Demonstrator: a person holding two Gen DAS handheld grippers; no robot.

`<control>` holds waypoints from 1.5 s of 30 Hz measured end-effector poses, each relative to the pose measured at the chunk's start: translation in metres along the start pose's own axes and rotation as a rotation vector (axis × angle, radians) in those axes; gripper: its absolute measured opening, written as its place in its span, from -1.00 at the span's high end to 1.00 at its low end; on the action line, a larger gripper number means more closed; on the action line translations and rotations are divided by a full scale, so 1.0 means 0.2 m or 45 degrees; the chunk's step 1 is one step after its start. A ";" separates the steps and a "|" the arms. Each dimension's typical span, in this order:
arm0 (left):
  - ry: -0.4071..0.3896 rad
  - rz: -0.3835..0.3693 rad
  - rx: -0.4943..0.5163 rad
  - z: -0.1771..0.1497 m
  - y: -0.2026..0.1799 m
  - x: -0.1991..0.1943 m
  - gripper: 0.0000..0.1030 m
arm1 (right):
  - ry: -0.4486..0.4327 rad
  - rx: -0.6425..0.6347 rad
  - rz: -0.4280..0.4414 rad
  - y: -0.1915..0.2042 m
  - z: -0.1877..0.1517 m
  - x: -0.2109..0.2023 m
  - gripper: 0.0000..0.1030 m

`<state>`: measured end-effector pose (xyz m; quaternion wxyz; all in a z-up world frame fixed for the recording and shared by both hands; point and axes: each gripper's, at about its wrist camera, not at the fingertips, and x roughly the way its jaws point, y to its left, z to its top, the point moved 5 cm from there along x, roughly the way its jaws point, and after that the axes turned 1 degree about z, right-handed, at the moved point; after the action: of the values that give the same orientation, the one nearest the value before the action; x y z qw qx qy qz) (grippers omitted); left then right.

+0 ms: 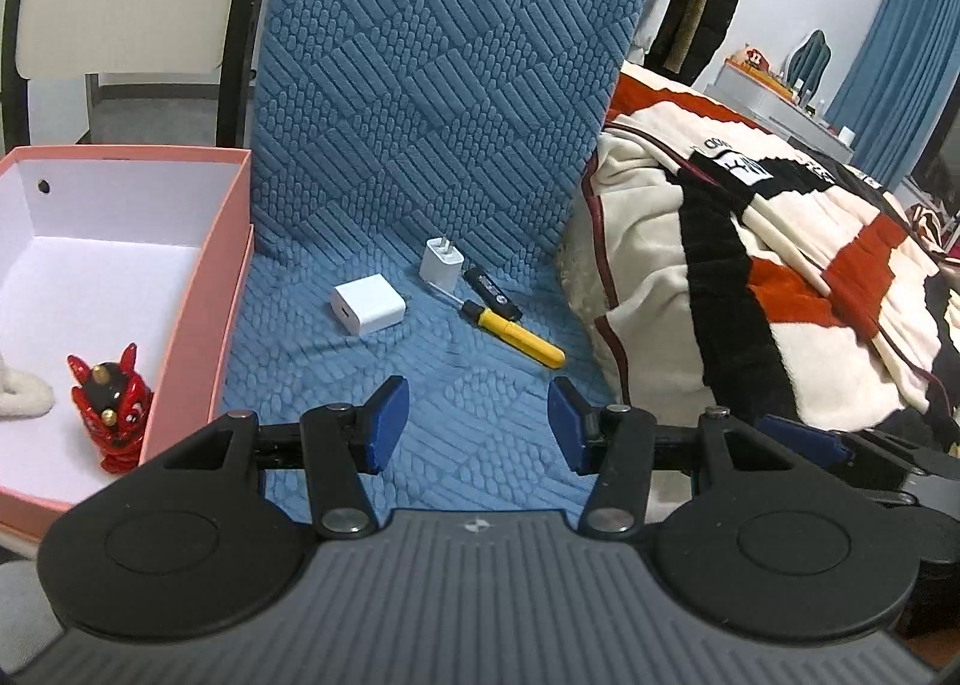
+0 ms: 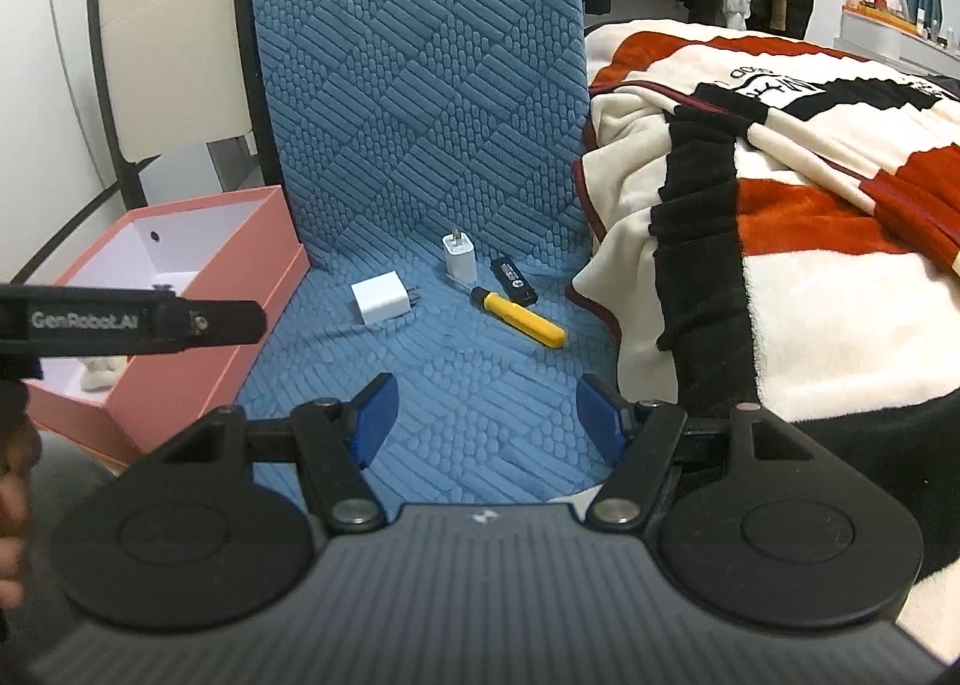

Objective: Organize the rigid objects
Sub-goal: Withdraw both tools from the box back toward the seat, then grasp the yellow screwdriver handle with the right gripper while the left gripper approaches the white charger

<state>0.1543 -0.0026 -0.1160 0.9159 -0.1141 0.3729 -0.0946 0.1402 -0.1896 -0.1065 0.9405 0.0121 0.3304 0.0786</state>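
Observation:
On the blue quilted seat [image 1: 480, 385] lie a square white charger [image 1: 367, 304], a small white plug adapter [image 1: 441, 263], a black stick-shaped device [image 1: 491, 292] and a yellow-handled screwdriver [image 1: 519, 335]. The same four show in the right wrist view: charger [image 2: 379, 298], adapter [image 2: 459, 257], black device [image 2: 513, 280], screwdriver [image 2: 523, 319]. My left gripper [image 1: 478, 424] hovers open short of them, nothing between its blue pads. My right gripper [image 2: 486, 418] is open and empty too. A pink box [image 1: 198, 319] at the left holds a red figurine [image 1: 111, 412].
A fluffy white item [image 1: 21, 394] also lies in the box. A red, black and cream blanket [image 1: 780, 277] bulges at the seat's right edge. The left gripper's black body [image 2: 132, 319] crosses over the pink box [image 2: 198, 337] in the right wrist view. A chair back [image 2: 168, 49] stands behind.

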 end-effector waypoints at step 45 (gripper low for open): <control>0.213 0.113 0.034 0.37 0.33 1.13 -0.22 | 0.233 0.027 0.018 -0.11 0.19 0.99 -0.32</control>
<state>0.3717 0.0131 -0.2327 0.8863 -0.0769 0.4515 -0.0682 0.3202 -0.1795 -0.2010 0.9056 0.0171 0.4157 0.0827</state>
